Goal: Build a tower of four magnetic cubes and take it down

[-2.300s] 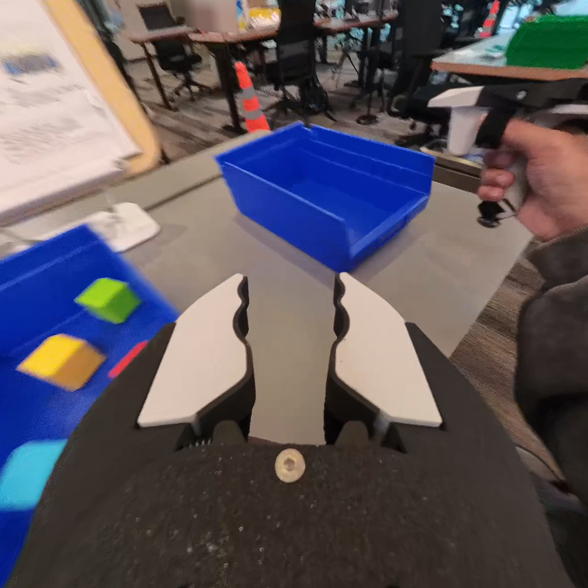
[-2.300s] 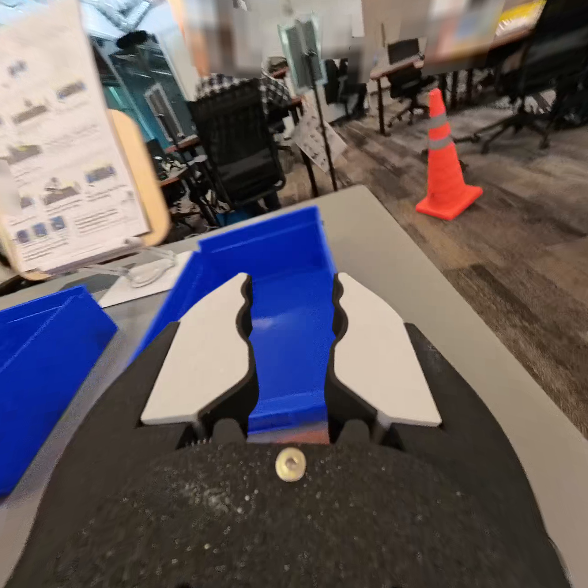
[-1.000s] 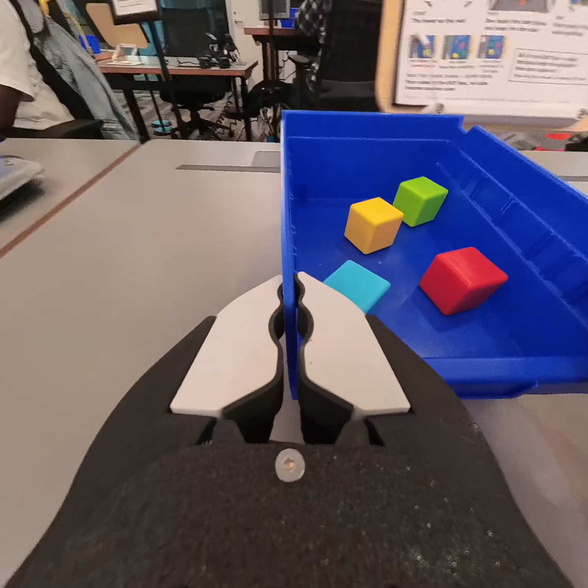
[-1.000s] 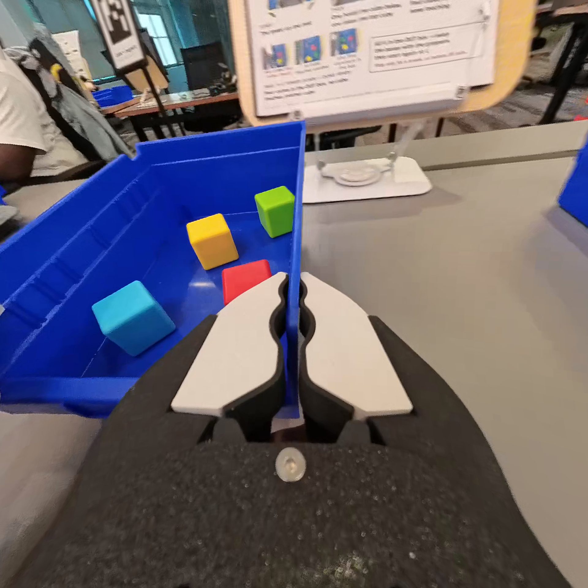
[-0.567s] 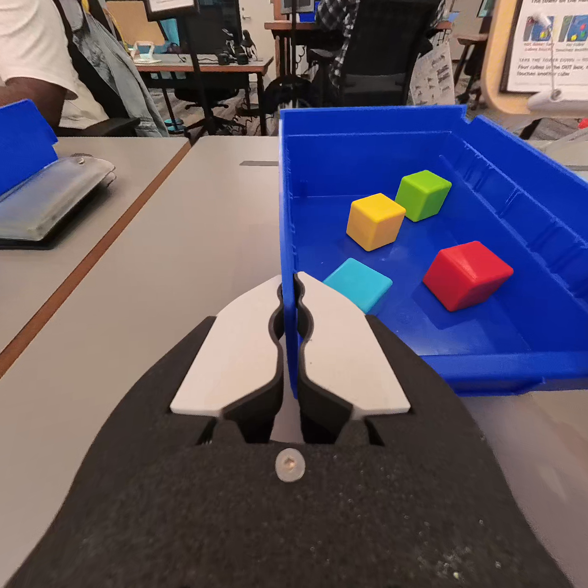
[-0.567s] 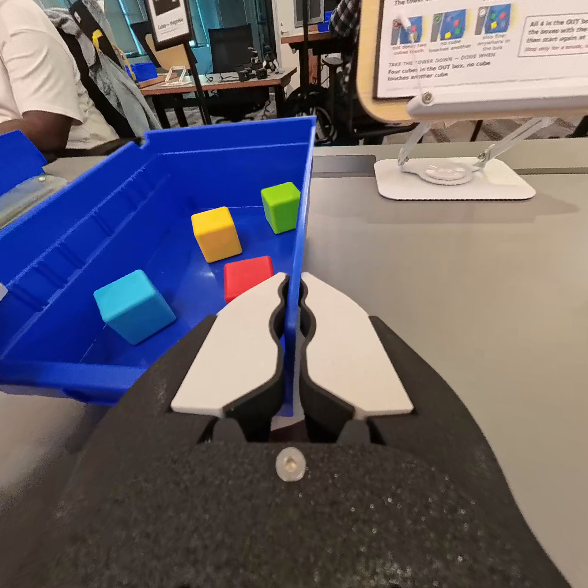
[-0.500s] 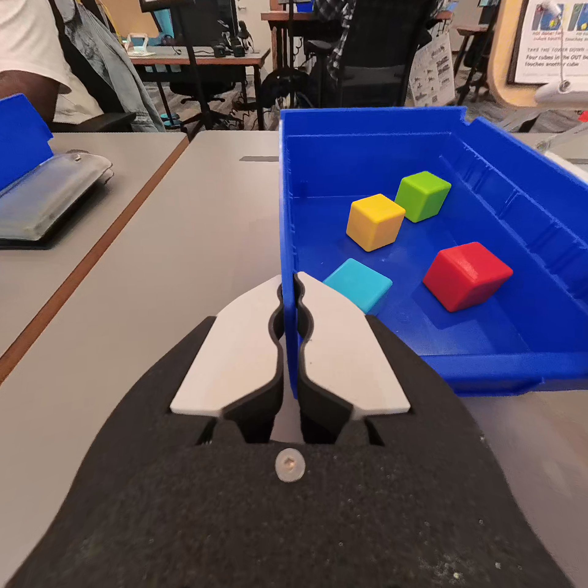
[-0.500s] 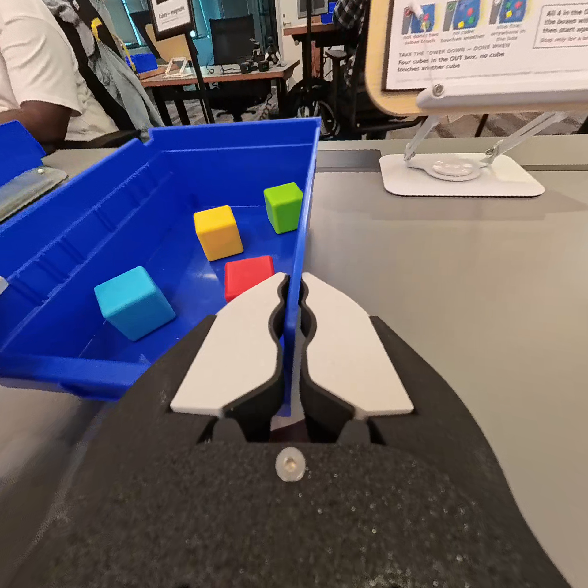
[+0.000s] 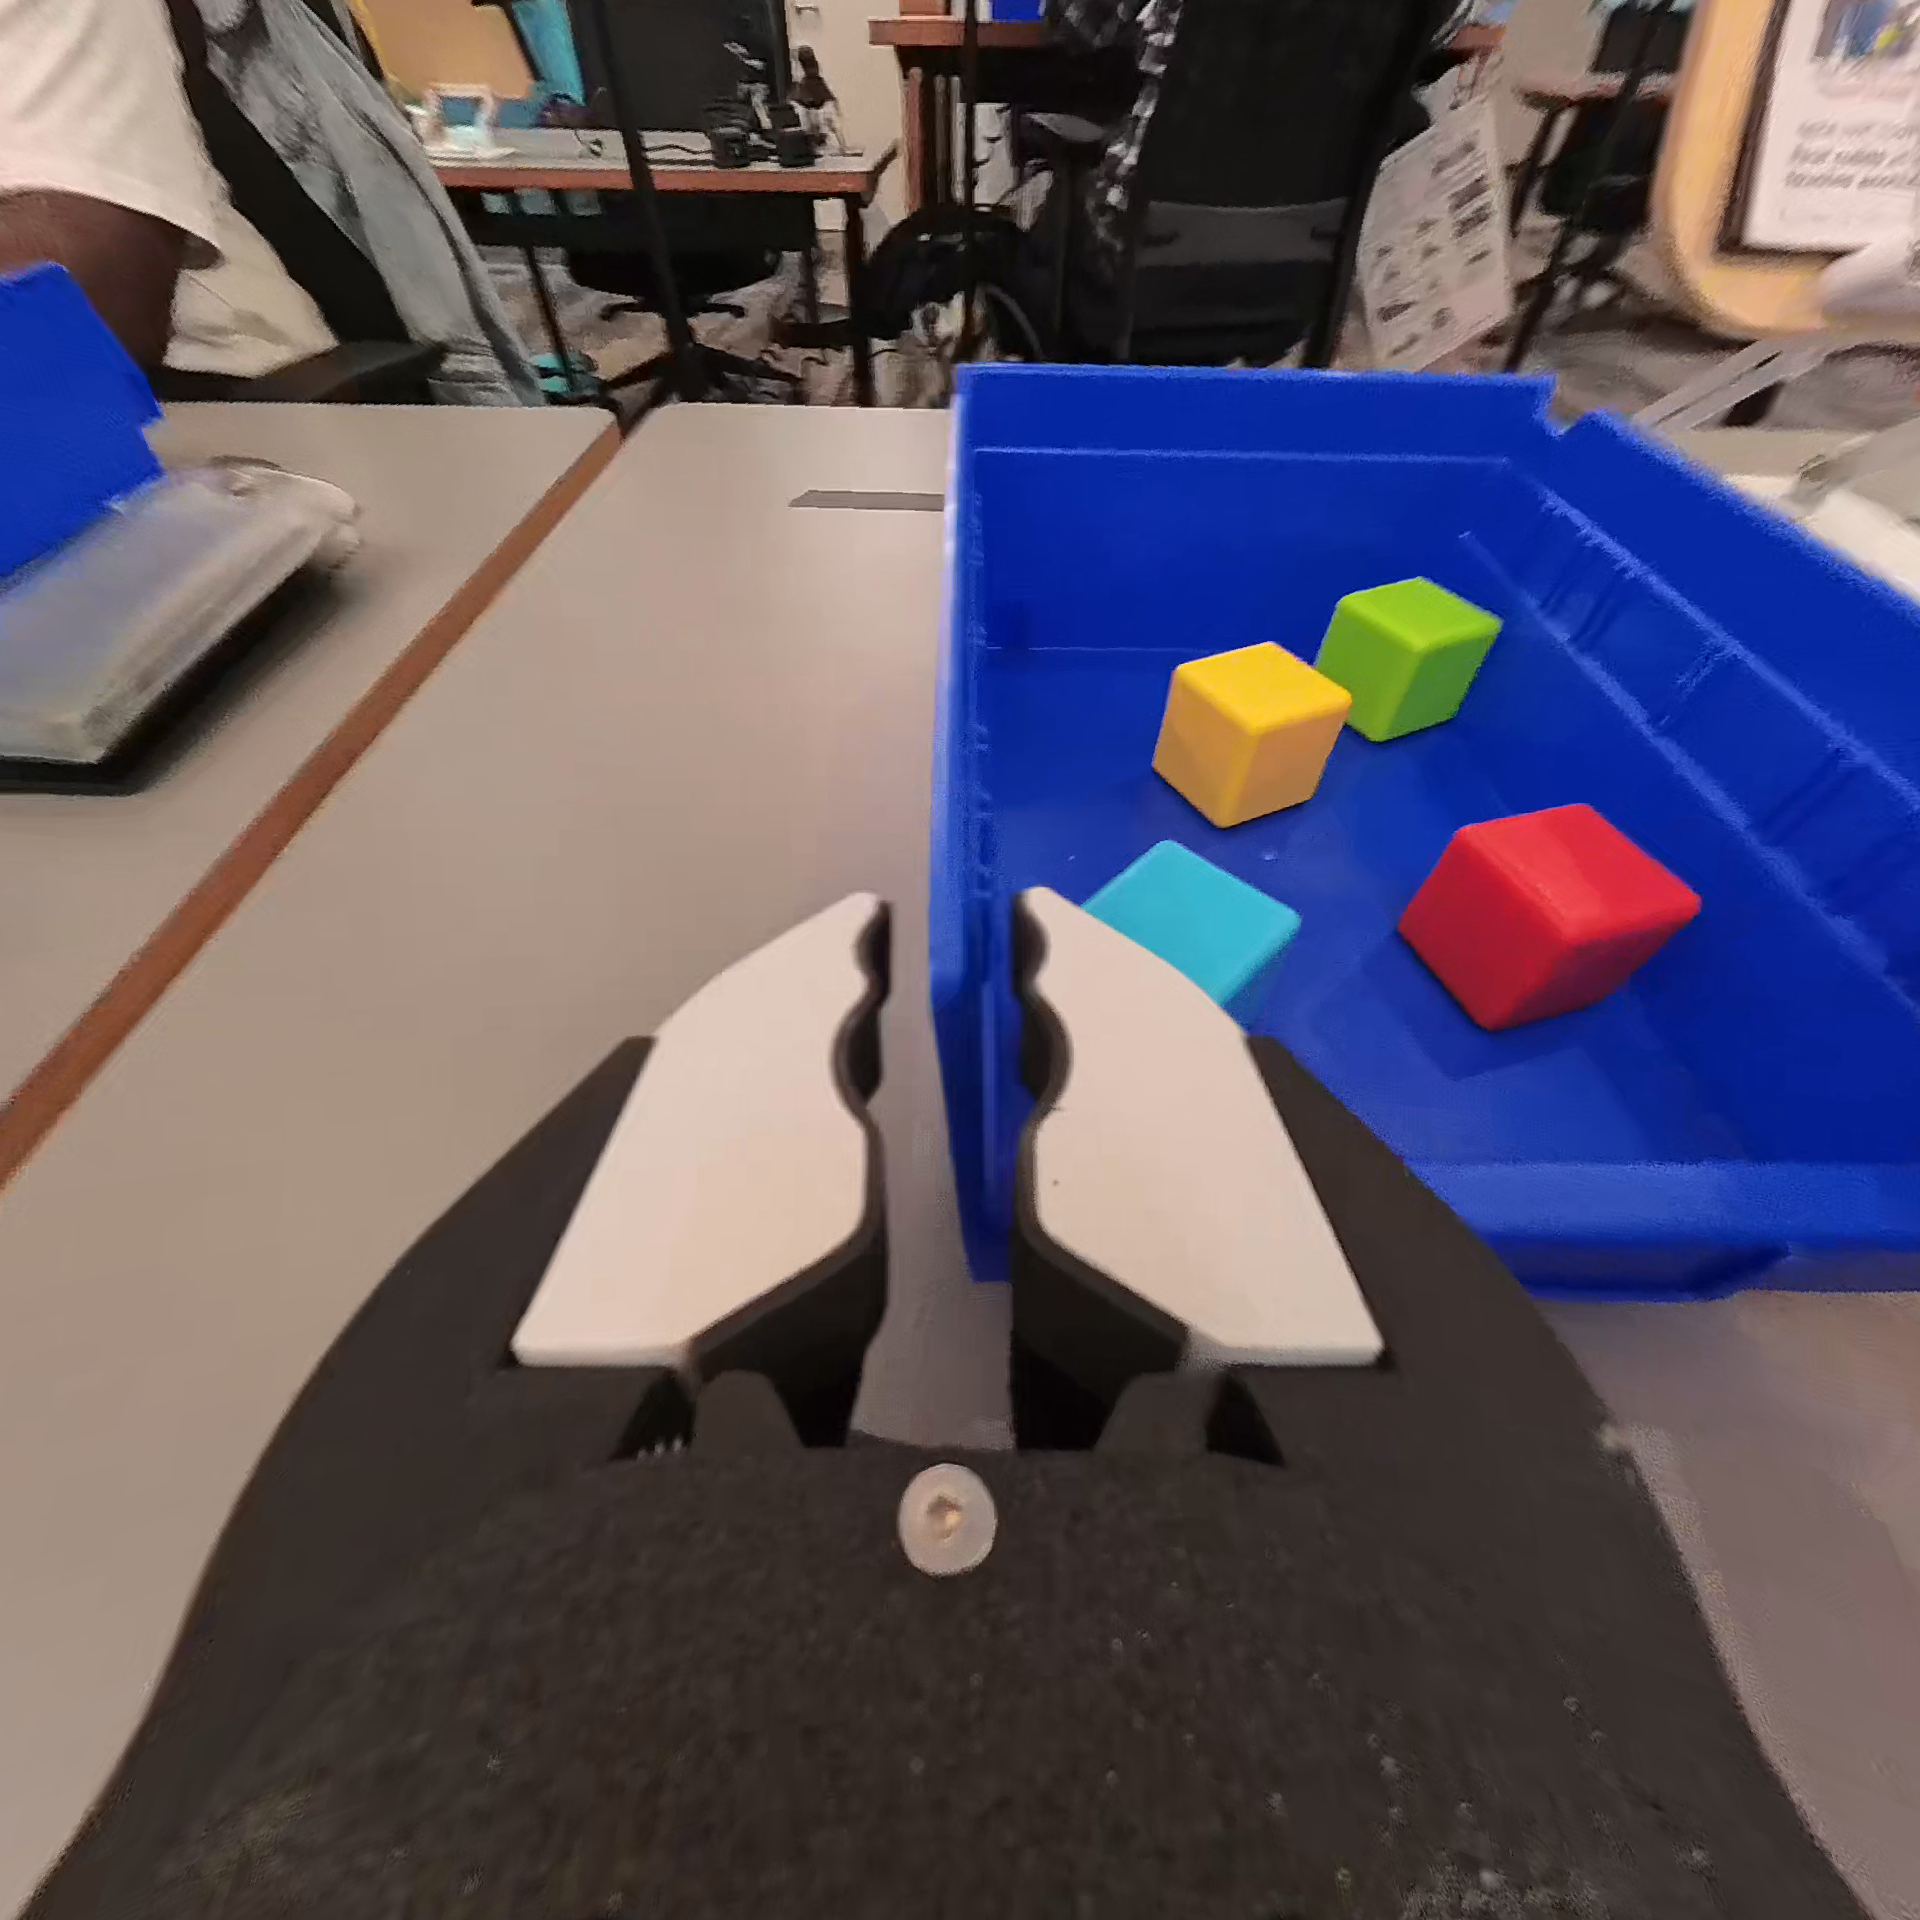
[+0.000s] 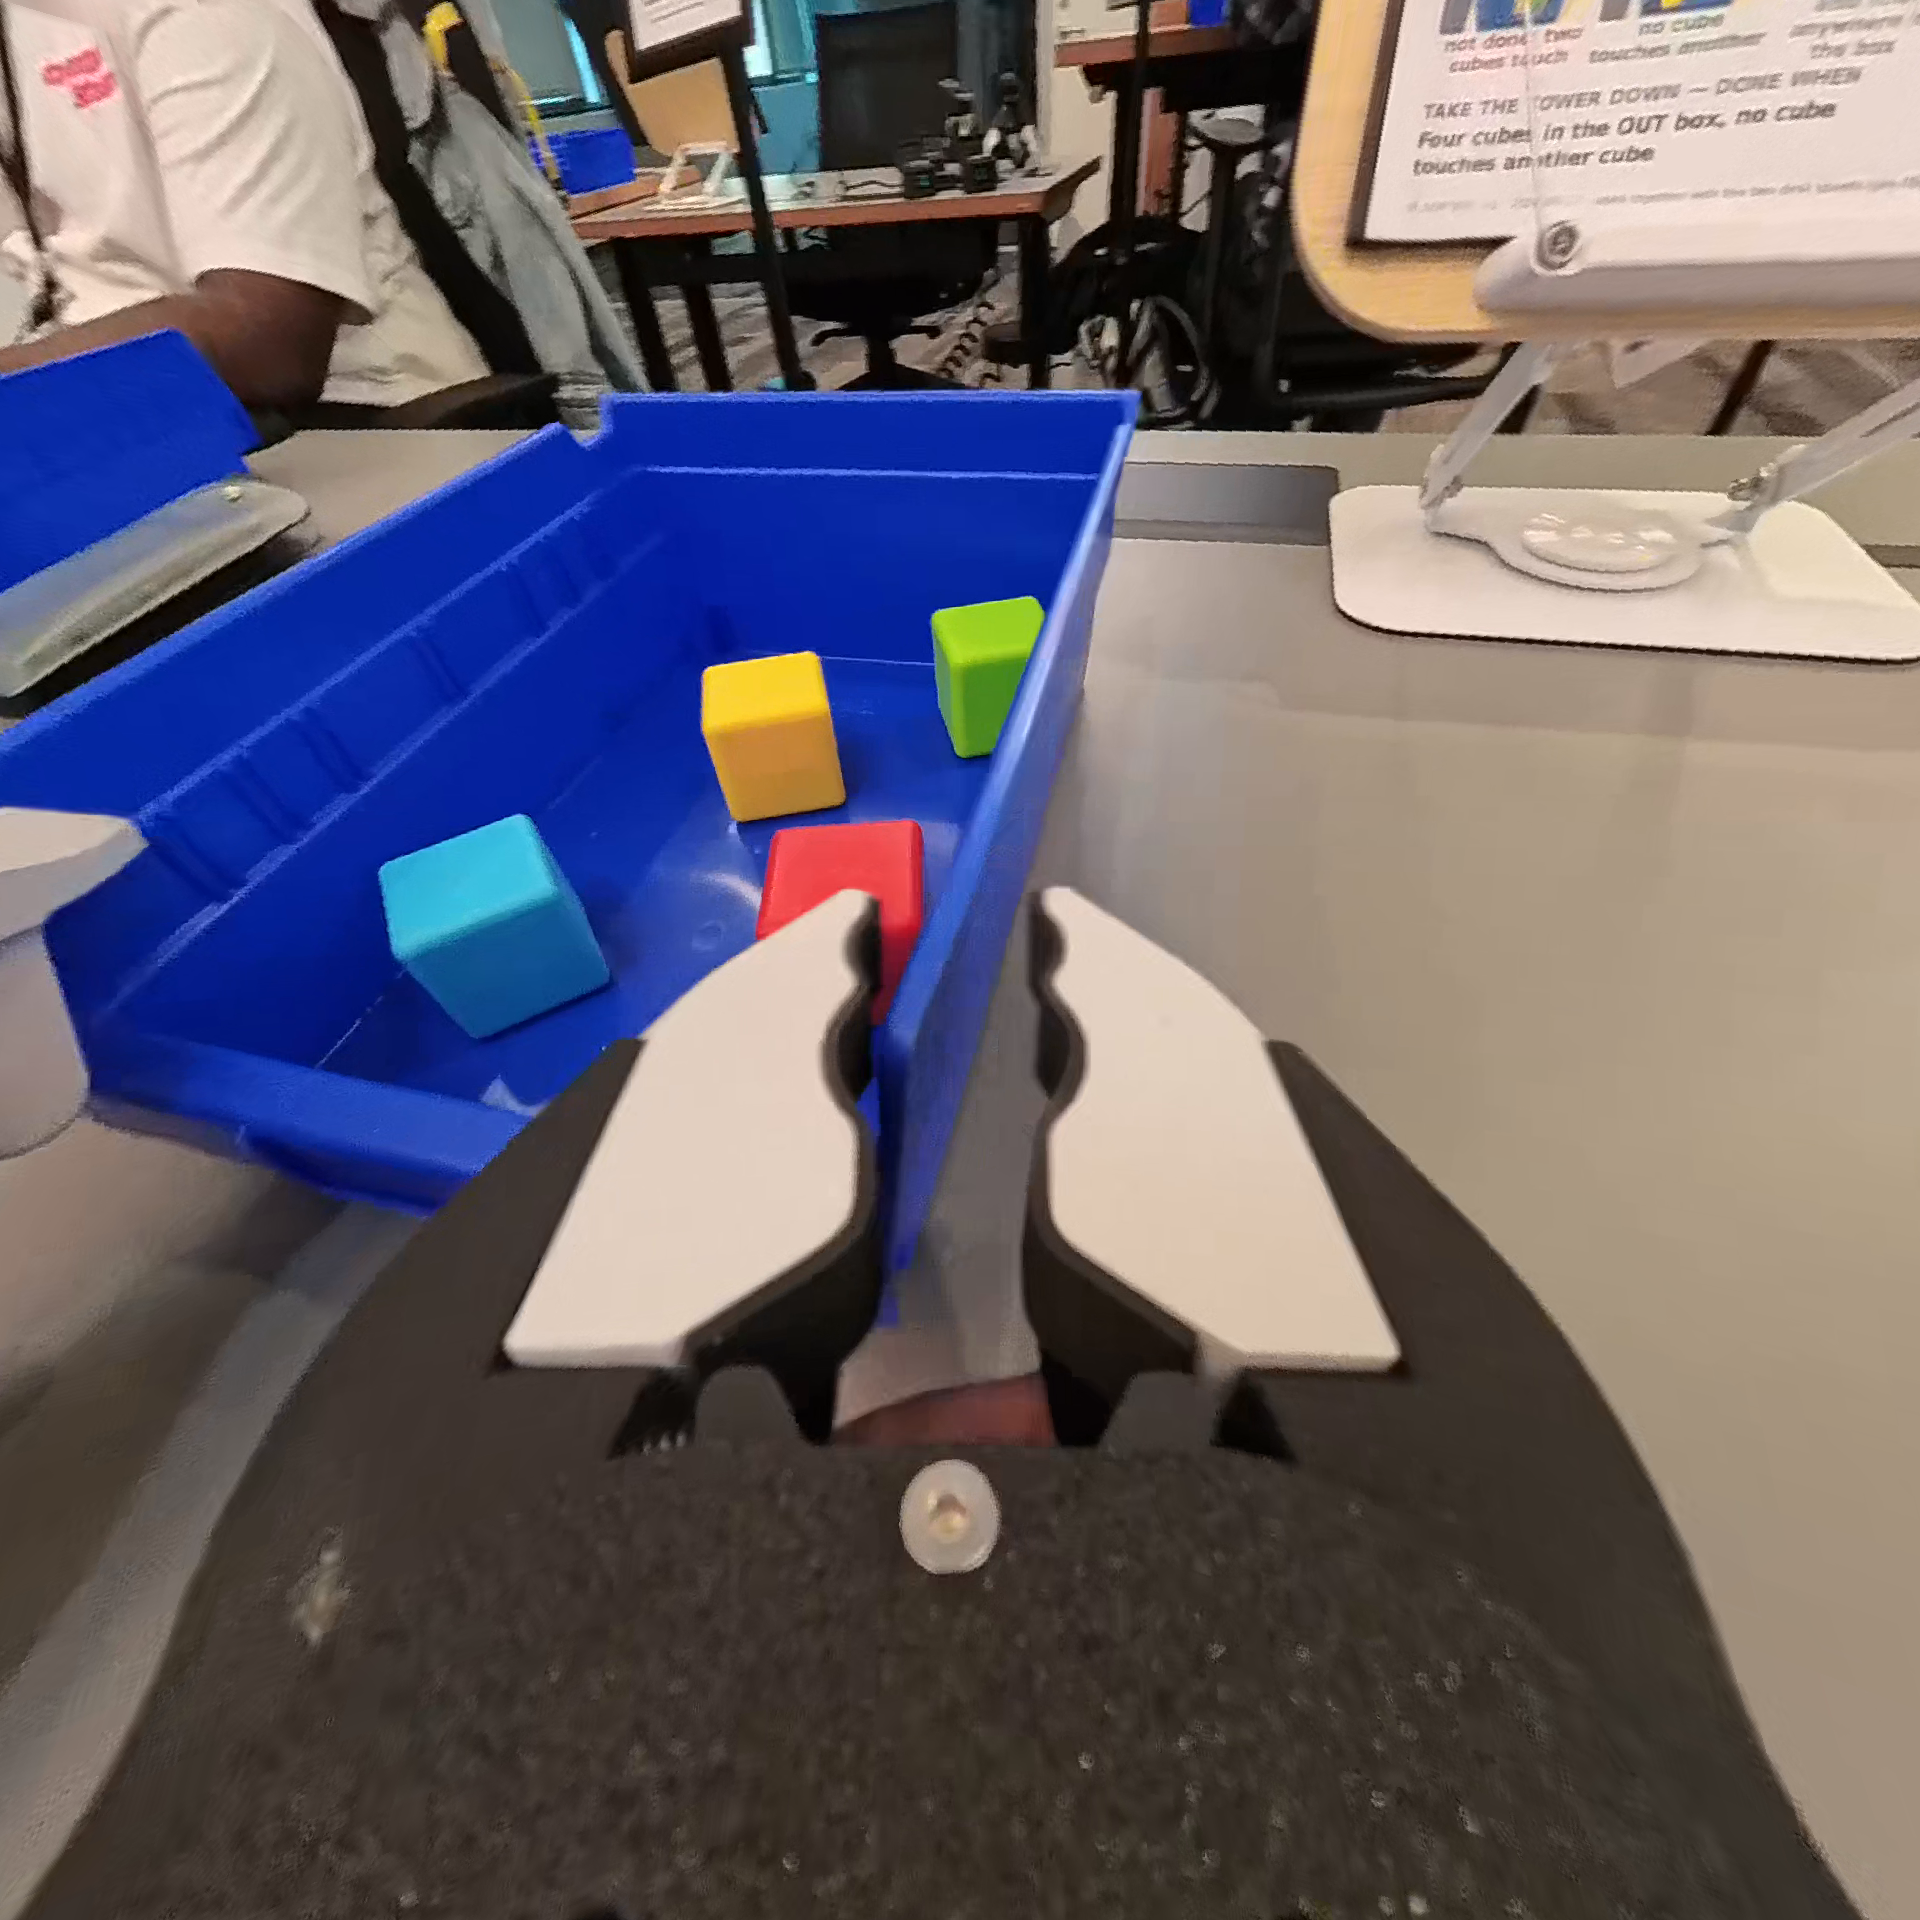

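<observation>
Four loose cubes (image 9: 1247, 727) – blue bin (image 9: 1247, 436)

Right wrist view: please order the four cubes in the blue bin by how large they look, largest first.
1. Cyan cube, nearest and fully shown.
2. Yellow cube.
3. Green cube, farthest and partly behind the bin wall.
Red cube: unranked, half hidden by the right gripper.
Real sizes may match.

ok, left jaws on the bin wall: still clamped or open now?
Open. The left gripper straddles the blue bin side wall, with gray table visible between its outer finger and the wall; half a second ago it pinched that wall.
</observation>
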The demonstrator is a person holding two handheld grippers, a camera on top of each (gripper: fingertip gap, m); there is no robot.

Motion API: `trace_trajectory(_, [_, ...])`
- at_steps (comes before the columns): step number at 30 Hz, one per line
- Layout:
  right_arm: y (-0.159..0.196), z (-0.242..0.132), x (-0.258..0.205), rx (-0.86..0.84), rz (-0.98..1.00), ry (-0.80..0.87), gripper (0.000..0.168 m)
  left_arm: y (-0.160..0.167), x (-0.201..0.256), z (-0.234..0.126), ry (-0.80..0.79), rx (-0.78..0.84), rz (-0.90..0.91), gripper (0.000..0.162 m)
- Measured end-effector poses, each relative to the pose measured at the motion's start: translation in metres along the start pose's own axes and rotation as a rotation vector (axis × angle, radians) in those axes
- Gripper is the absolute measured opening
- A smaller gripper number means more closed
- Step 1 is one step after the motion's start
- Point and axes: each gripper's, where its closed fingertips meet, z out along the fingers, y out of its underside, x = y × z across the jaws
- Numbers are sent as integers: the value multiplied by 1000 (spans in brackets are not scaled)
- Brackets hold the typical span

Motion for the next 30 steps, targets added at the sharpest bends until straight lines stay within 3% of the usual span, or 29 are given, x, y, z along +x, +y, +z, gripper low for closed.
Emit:
trace_trajectory(3, [-1, -23, 5, -20, -45, -130, 44, -5, -4, -14, -71, 13, 52, 33])
trace_trajectory(6, [-2, -59, 23, -25, -114, -274, 45, -21, -2, -41, -112, 84, -9, 36])
trace_trajectory(8, [-3, -83, 52, -3, -157, -318, 44, -29, 19, -61, -45, 135, -100, 39])
trace_trajectory(15, [14, -148, 172, -2, -172, -389, 44, 3, 170, -102, 333, 104, -203, 40])
trace_trajectory(21, [27, -194, 247, 64, -67, -362, 41, 35, 275, -122, 520, 20, 9, 42])
trace_trajectory(25, [43, -207, 267, 31, 13, -381, 41, 42, 287, -122, 513, 35, 141, 42])
trace_trajectory(30, [53, -201, 269, 9, 21, -392, 43, 44, 284, -118, 527, 14, 87, 44])
